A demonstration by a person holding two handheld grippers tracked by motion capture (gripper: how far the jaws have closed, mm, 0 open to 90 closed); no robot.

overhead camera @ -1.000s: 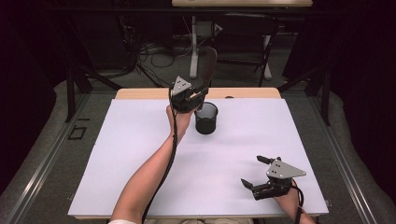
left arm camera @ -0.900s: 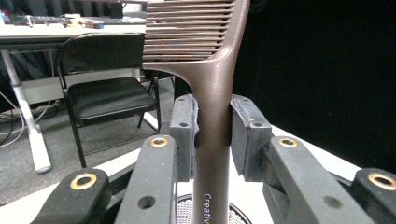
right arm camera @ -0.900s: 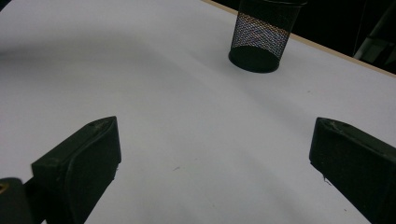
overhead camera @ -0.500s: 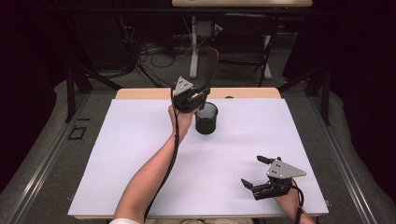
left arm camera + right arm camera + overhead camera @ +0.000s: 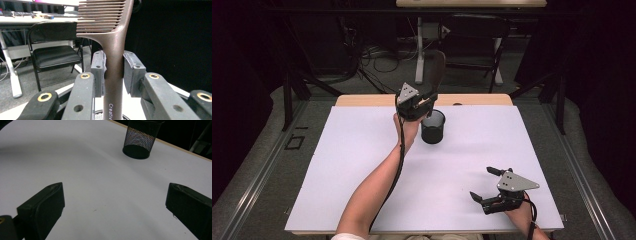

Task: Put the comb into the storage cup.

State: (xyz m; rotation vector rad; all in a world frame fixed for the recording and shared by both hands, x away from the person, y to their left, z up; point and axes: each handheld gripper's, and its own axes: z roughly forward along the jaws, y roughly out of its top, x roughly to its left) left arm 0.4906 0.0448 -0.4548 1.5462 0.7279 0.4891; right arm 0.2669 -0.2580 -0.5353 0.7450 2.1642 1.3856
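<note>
A brown comb point(image 5: 438, 67) stands upright in my left gripper point(image 5: 428, 98), held in the air just above and behind a black mesh cup point(image 5: 433, 127) at the table's back middle. In the left gripper view the pads point(image 5: 98, 72) press both sides of the comb's handle point(image 5: 113, 82), teeth at the top. My left gripper point(image 5: 113, 72) is shut on it. My right gripper point(image 5: 482, 182) rests low near the front right of the table, open and holding nothing. The right gripper view has its jaws point(image 5: 115, 195) wide apart over the white surface, with the mesh cup point(image 5: 141, 141) farther off.
A white sheet point(image 5: 362, 165) covers the wooden table point(image 5: 362, 100). Behind the table stand a black chair point(image 5: 52, 55), desk legs point(image 5: 419, 55) and cables on the floor. Dark curtains close both sides.
My left gripper and the comb have drifted very slightly to the right, over the cup. The right gripper has stayed where it was.
</note>
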